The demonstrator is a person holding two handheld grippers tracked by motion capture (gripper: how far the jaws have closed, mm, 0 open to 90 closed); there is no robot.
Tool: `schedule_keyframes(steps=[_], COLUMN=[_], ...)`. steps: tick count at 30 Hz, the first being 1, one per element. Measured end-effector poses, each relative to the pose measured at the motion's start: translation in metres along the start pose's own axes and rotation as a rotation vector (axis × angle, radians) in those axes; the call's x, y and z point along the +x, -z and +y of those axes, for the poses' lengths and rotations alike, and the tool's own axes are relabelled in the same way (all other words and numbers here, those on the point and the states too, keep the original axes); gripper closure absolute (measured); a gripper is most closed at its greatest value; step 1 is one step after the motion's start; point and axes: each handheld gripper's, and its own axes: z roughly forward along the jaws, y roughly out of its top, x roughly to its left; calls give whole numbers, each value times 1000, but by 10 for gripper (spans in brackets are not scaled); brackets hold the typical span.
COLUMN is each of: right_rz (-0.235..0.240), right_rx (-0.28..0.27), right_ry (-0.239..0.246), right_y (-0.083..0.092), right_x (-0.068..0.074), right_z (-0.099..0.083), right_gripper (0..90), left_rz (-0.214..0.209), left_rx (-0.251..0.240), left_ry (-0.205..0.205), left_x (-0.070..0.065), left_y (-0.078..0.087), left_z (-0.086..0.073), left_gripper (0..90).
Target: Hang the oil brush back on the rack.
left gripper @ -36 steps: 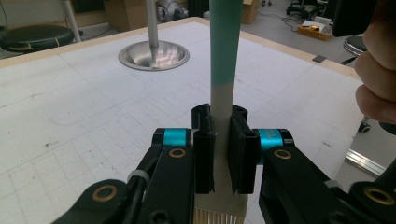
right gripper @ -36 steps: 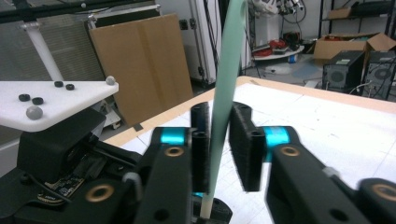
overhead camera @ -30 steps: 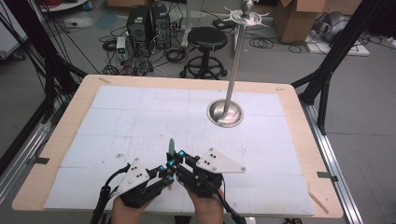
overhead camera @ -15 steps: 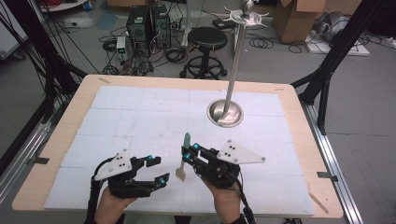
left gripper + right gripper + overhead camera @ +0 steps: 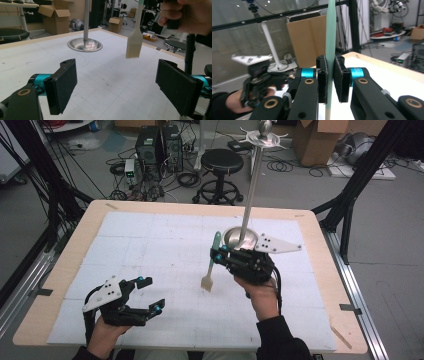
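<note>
- Right claw (image 5: 218,255): clenched on the pale green handle of a flat pastry brush with cream bristles (image 5: 212,262). In the right gripper view the two black pads press the handle (image 5: 330,50) from either side, and the handle runs straight up between them.
- Brush position: held clear of the white gridded tabletop (image 5: 165,250), near its middle, handle end toward the far side and bristle head (image 5: 206,283) toward the near side. In the left gripper view the bristles (image 5: 134,46) hang downward above the surface, below the person's right hand (image 5: 190,15).
- Left claw (image 5: 149,294): released, its jaws spread wide with nothing between them. It sits low over the near left part of the tabletop, well apart from the brush. Its pads (image 5: 63,85) face each other across bare tabletop.
- Stand: a polished metal pole rising from a round dished base (image 5: 240,237) stands on the far right of the tabletop, just beyond the right claw. The pole carries a small disc and ball (image 5: 265,135) at its top.
- Surroundings: a black round stool (image 5: 221,162) and cardboard boxes (image 5: 315,140) stand on the floor beyond the far edge.
</note>
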Motion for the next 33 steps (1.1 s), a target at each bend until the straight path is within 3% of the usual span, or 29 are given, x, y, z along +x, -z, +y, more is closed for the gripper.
schedule_keyframes(steps=[10, 18, 25, 33], right_rz=[-107, -207, -263, -330], right_rx=[-13, 8, -8, -34], right_ry=[-3, 2, -8, -49], right_y=[-10, -30, -48, -59], right_x=[-31, -60, -76, -96], right_z=[54, 93, 118, 133], right_gripper=[825, 825, 824, 824], left_rz=[11, 40, 53, 46], left_rx=[3, -7, 3, 6], left_ry=[17, 28, 27, 27], left_x=[5, 14, 18, 20], left_y=[3, 11, 13, 12], left_z=[-4, -5, -8, -8], left_gripper=[189, 192, 193, 196])
